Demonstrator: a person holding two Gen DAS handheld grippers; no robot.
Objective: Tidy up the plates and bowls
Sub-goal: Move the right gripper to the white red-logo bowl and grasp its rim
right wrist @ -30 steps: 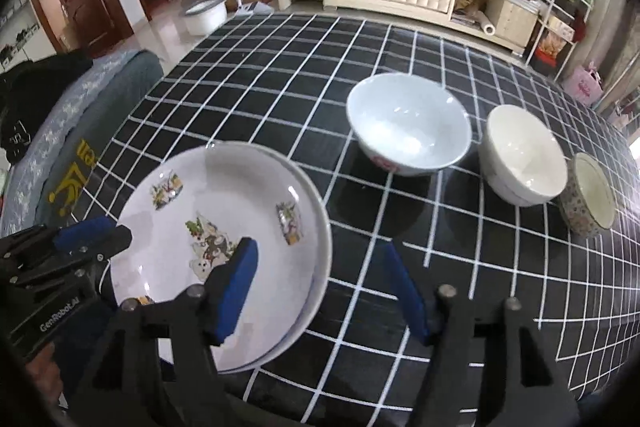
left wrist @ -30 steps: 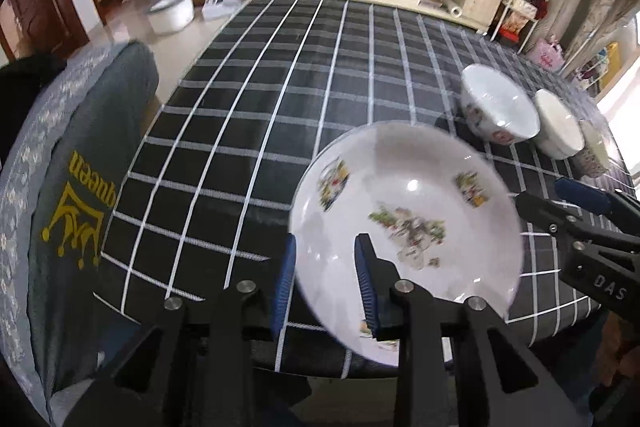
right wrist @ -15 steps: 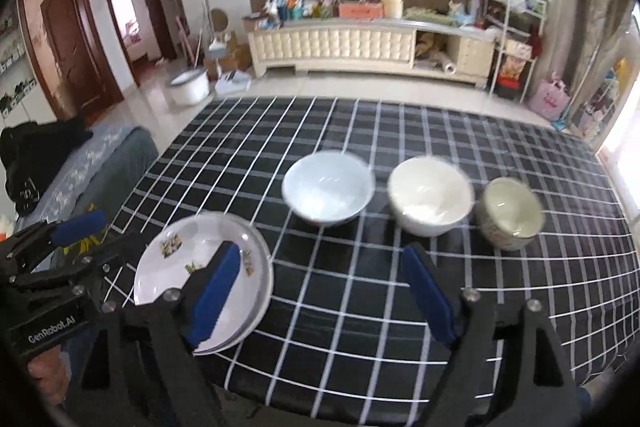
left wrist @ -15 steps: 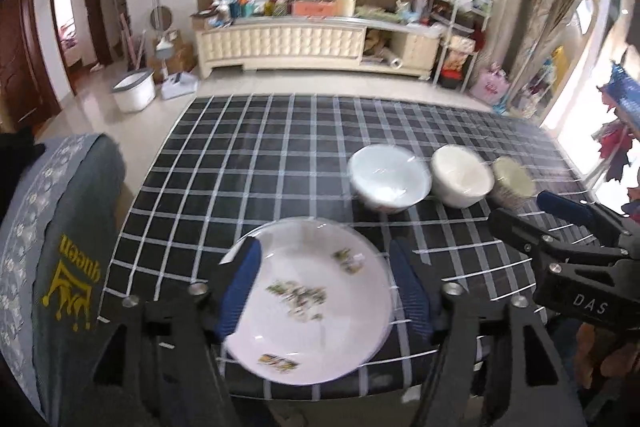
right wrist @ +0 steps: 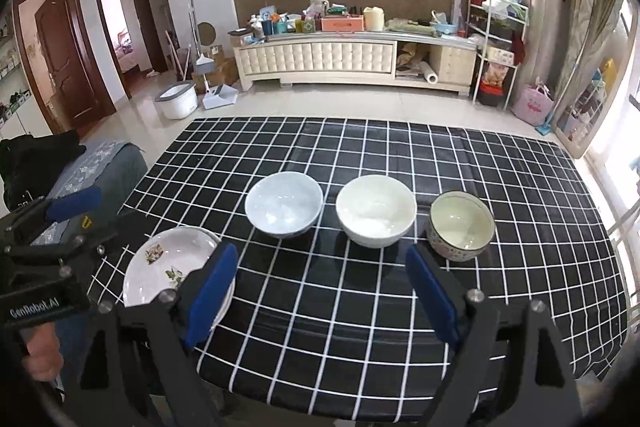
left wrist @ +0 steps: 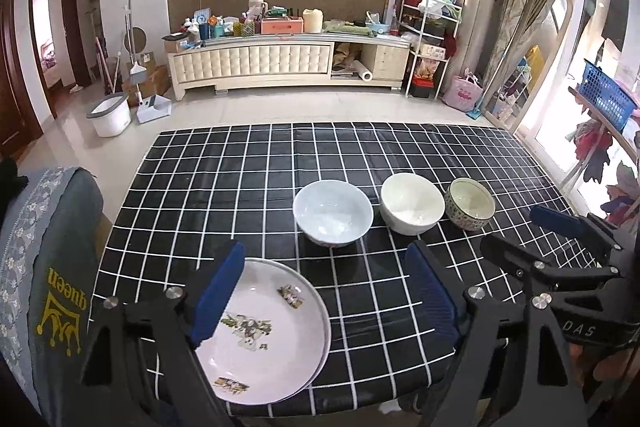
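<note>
Two white plates with flower prints lie stacked at the table's front left. Three bowls stand in a row across the middle: a pale blue-white bowl, a cream bowl and a small patterned bowl. My left gripper hangs open and empty above the front edge, its left finger over the plates. My right gripper is open and empty too, in front of the bowls. Each gripper shows at the side of the other's view, the right gripper and the left gripper.
A black tablecloth with white grid lines covers the table. A chair with a grey cover printed "queen" stands at the left front corner. A hand holds the left gripper. Behind the table are open floor and a cluttered cabinet.
The left gripper opened wide and let go of the plate, which now lies on the other plate. Both grippers drew back and up from the table.
</note>
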